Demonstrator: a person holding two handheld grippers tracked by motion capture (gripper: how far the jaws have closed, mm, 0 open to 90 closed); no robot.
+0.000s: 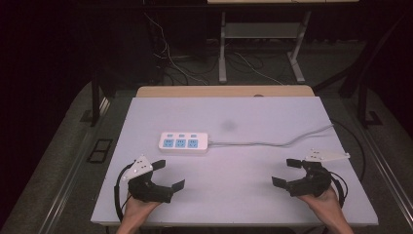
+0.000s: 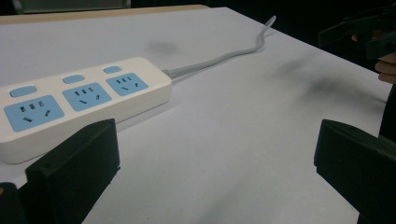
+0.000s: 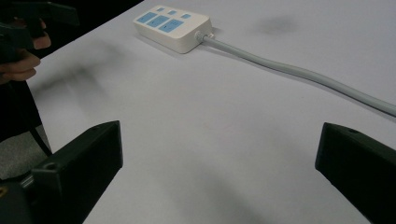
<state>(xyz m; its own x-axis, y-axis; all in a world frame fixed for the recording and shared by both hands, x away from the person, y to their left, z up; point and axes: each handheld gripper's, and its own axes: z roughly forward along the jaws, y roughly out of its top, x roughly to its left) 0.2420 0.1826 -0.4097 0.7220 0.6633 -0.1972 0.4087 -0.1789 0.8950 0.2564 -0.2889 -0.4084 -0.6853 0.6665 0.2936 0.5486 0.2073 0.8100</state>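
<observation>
A white plastic power strip (image 1: 184,143) with three blue socket plates and three small blue buttons lies flat on the pale grey table top (image 1: 243,195). In the high view it sits a little left of the middle of the table. Its grey round cable (image 1: 272,142) leaves its right end and runs toward 3 o'clock, then off the table's right edge.

The left gripper (image 1: 168,174), black with a white plate on top, is near the front edge of the table, at about 7 o'clock from the power strip. Its two jaws are spread wide apart, and nothing is between them. They touch nothing. In the left gripper view the power strip (image 2: 79,100) is just past the left jaw, near it but apart.

The right gripper (image 1: 286,171) is also black with a white plate on top. It is at about 4 o'clock from the power strip, well apart from it. Its jaws are spread wide too, with only bare table between them.
</observation>
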